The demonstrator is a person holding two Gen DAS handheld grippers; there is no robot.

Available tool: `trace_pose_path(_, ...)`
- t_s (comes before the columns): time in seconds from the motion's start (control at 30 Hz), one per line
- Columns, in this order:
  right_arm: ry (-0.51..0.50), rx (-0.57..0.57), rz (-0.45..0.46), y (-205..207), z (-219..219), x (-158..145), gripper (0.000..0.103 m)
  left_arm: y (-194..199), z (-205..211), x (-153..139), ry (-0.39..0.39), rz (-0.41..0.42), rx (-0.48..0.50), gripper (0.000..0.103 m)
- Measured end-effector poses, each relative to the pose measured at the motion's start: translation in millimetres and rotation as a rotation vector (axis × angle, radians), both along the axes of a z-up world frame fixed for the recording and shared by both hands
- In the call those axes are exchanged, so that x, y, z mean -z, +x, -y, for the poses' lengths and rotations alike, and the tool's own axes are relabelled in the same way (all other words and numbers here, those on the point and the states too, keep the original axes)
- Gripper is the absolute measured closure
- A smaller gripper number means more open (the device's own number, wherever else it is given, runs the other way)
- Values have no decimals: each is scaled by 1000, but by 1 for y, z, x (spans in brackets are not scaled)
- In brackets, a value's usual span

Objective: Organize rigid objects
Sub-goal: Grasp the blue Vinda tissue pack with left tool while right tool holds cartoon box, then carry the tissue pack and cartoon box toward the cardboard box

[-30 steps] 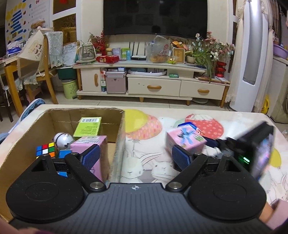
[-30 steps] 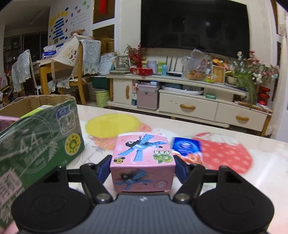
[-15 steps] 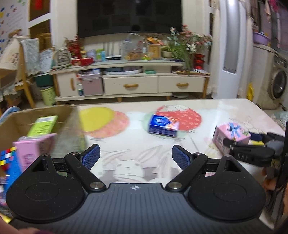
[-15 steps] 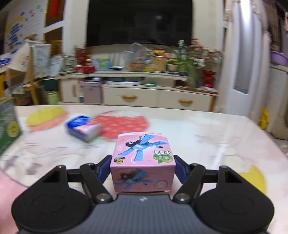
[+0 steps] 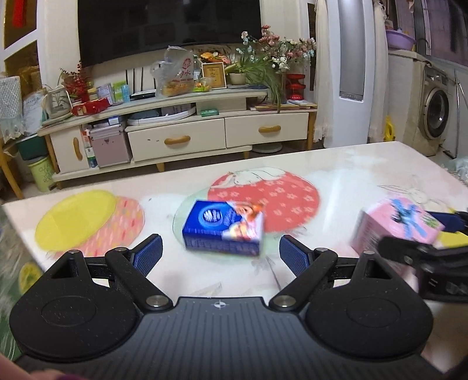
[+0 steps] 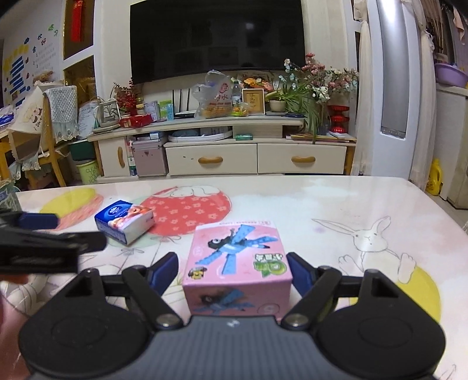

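The right gripper (image 6: pixel 232 270) stood with its jaws just having opened wider, and the pink box (image 6: pixel 237 264) sat between them on the table (image 6: pixel 336 198). A sliver of gap showed on each side between the blue pads (image 6: pixel 301 274) and the box walls, so the pads no longer pressed on it. The box rested flat and upright, its top printed with a blue cartoon figure and green lettering (the lettering read upside down from this side). Beyond it and to the left lay the blue box (image 6: pixel 125 220), resting at the edge of a red flowered circle (image 6: pixel 187 209) printed on the table covering. A drawn rabbit (image 6: pixel 371 239) filled the covering to the right of the pink box.

The left gripper (image 5: pixel 220 257) was spread wide and held nothing. Its fingers (image 5: pixel 147 255) pointed over the table toward the blue box (image 5: pixel 223 228), which lay just ahead of the tips and roughly centred between them, not touched by either (the view was blurred, so the print on it was hard to read). To the left, a yellow circle (image 5: pixel 76 219) was printed on the covering. At the far right edge of the left view the pink box (image 5: pixel 395 225) appeared with the right gripper's dark fingers around it. Across the room stood a TV cabinet (image 5: pixel 204 137) with two drawers, and a dark television (image 5: pixel 169 26) above it.
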State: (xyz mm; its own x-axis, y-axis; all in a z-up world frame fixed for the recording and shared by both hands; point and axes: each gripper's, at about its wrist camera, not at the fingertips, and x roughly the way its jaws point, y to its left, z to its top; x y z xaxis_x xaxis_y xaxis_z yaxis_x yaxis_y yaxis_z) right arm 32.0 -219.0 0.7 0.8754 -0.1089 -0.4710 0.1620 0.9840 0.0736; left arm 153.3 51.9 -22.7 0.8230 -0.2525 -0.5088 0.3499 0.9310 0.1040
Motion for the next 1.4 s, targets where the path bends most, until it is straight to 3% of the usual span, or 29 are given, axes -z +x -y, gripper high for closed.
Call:
trace_pose_path(0.27, 40, 11, -17, 8, 13, 5, 23, 37, 17, 7, -1, -47, 41, 0)
trace_pose_path(0.5, 40, 9, -27, 9, 14, 9, 22, 55, 30, 22, 63, -44, 22, 0)
trace_pose_path(0.63, 30, 19, -22, 9, 14, 8, 23, 55, 29, 23, 63, -42, 9, 6)
trace_pose_path(0.67, 29, 21, -20, 9, 14, 8, 27, 55, 29, 23, 66, -41, 5, 8)
trace_pose_path(0.97, 21, 9, -21, 9, 14, 8, 31, 31, 22, 21, 62, -38, -75, 12)
trace_pose_path(1.4, -17, -14, -25, -6, -2, 8, 32, -38, 12, 20, 94, -51, -170, 12)
